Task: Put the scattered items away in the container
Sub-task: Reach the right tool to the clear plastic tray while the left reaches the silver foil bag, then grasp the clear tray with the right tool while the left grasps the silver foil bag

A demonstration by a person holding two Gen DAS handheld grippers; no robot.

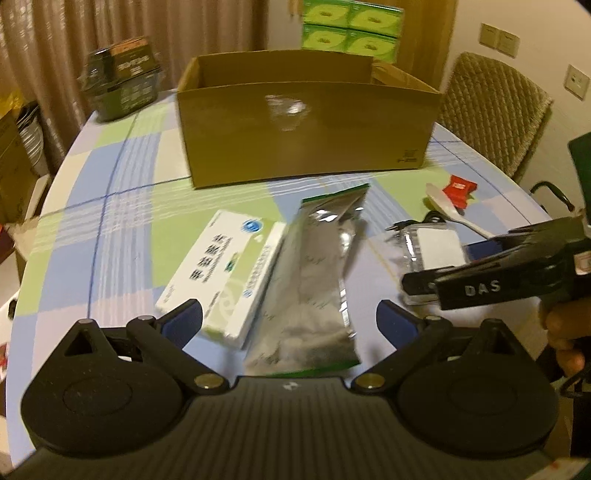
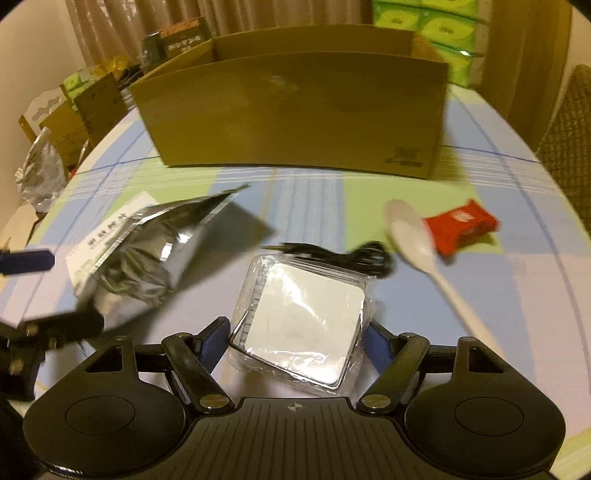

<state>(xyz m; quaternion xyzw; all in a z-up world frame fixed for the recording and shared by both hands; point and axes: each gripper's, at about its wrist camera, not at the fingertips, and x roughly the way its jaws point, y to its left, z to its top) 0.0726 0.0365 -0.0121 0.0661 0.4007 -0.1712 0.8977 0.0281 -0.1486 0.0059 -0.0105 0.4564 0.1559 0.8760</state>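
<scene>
An open cardboard box [image 1: 306,122] [image 2: 295,110] stands at the back of the checked table. My left gripper [image 1: 290,321] hangs open just above a green-and-white medicine box [image 1: 225,269] and a silver foil pouch [image 1: 314,280] that lies partly over it. My right gripper [image 2: 295,339] has its blue pads against both sides of a white square box in clear wrap [image 2: 303,317], which rests on the table. From the left wrist view that gripper [image 1: 421,291] reaches in from the right. A black cable [image 2: 351,258], a white spoon [image 2: 417,251] and a red packet [image 2: 461,225] lie beyond it.
Green tissue packs [image 1: 351,29] are stacked behind the cardboard box. A dark shrink-wrapped pack [image 1: 122,81] sits at the table's back left. A wicker chair [image 1: 495,110] stands at the right, and cartons [image 2: 85,107] crowd the floor at the left. A hand [image 1: 561,332] holds the right gripper.
</scene>
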